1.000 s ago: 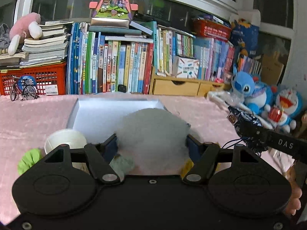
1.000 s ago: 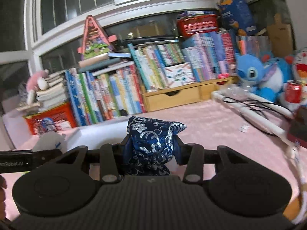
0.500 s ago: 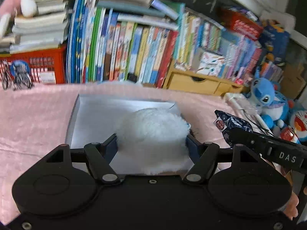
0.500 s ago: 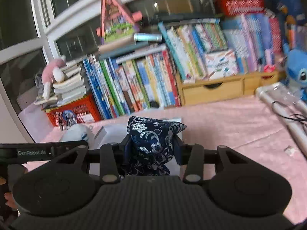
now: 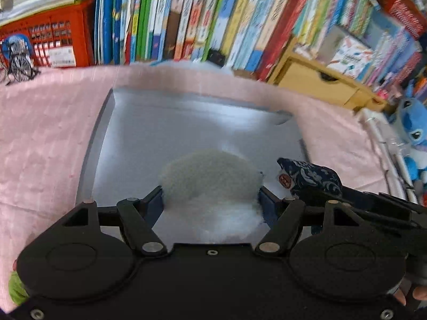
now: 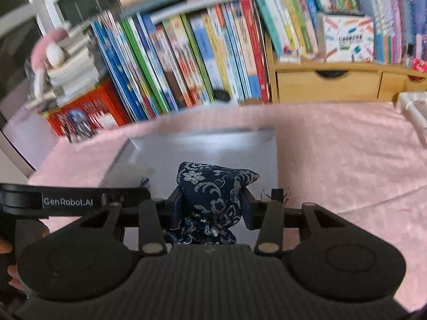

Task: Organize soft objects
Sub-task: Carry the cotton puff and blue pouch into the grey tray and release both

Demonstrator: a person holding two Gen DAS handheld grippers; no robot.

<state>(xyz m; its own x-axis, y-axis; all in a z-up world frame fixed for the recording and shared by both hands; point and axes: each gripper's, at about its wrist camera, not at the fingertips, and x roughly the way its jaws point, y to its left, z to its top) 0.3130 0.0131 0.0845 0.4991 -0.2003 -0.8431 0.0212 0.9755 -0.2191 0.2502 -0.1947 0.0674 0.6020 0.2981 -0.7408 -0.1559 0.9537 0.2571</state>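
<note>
Both tongs (image 5: 210,202) nearer grey tray (image 5: 186,122)

Support is a flat surface under a wrinkled pink cloth (image 5: 48,138) filling the middle band of both frames, and a shallow grey box lid/tray (image 5: 186,122) sits on it at centre with low walls. Along the cloth's far edge, upper part of frame: a row of upright books (image 5: 186,18), a red plastic crate (image 5: 50,40) with a small model bicycle (image 5: 18,64) in front at upper left, and a wooden drawer unit (image 5: 317,85) at upper right. Right edge of the left wrist view: a white tube frame (image 5: 379,138) and a blue plush toy (image 5: 413,125) resting by it.
</note>
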